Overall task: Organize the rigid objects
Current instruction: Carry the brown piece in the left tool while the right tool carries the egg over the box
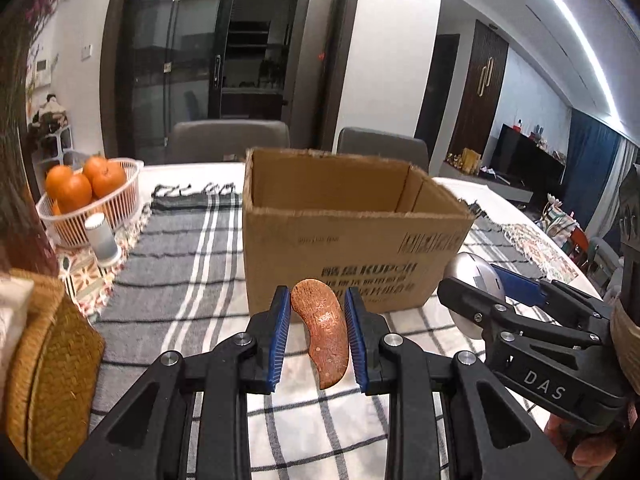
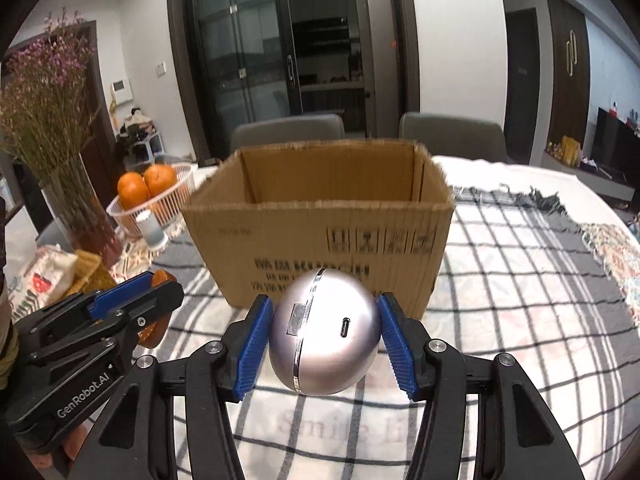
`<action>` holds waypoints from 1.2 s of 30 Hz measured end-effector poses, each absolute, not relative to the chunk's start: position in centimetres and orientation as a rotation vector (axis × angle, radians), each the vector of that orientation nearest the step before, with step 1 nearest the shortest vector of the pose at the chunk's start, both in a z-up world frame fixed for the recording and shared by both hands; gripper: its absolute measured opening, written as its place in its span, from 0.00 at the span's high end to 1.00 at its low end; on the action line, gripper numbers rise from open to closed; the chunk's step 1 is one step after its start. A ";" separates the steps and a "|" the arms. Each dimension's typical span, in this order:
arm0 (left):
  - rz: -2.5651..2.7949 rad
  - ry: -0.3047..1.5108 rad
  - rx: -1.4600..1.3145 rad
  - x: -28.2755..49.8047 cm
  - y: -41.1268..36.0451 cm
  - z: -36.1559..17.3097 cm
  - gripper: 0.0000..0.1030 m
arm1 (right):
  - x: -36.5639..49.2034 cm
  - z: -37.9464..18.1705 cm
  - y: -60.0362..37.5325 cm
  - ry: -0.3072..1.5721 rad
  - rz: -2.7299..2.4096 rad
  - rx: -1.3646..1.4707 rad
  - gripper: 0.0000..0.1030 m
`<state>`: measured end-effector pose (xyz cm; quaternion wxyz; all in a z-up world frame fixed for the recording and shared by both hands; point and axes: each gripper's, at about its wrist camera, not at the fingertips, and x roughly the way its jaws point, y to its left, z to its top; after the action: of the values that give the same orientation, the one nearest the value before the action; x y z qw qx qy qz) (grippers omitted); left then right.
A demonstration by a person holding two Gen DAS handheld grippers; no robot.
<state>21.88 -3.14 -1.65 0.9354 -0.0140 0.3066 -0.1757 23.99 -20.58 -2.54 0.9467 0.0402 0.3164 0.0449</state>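
Item one: our left gripper (image 1: 317, 334) grasps a curved wooden piece (image 1: 323, 332) between its blue pads, just before the open cardboard box (image 1: 348, 236).

Item two: our right gripper (image 2: 323, 340) clamps a silver egg-shaped device (image 2: 324, 332), near the same box's front.

Also on the checked tablecloth (image 2: 512, 280): a basket of oranges (image 1: 86, 196) and a small white cylinder (image 1: 102, 240).

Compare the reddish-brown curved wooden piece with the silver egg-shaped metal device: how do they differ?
The reddish-brown curved wooden piece is flat, slim and matte with mottled grain; the silver egg-shaped metal device is round, bulky and glossy. The wooden piece is plain, while the device has a chrome seam and a small port. The left gripper holds the wooden piece, the right gripper the device. Both sit before the open cardboard box.
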 end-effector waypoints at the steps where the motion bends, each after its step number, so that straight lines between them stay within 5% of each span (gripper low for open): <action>1: -0.360 0.621 -0.027 21.8 -3.2 -1.4 0.73 | 23.9 -2.1 -20.6 0.634 0.091 0.083 0.46; 36: -0.396 0.517 0.006 29.0 -6.3 8.1 0.73 | 28.9 7.5 -23.5 0.473 0.057 0.095 0.46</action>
<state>29.03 -6.25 8.05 0.9474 0.0029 0.2539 -0.1948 28.87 -23.53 7.53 0.9707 0.0468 0.2340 0.0284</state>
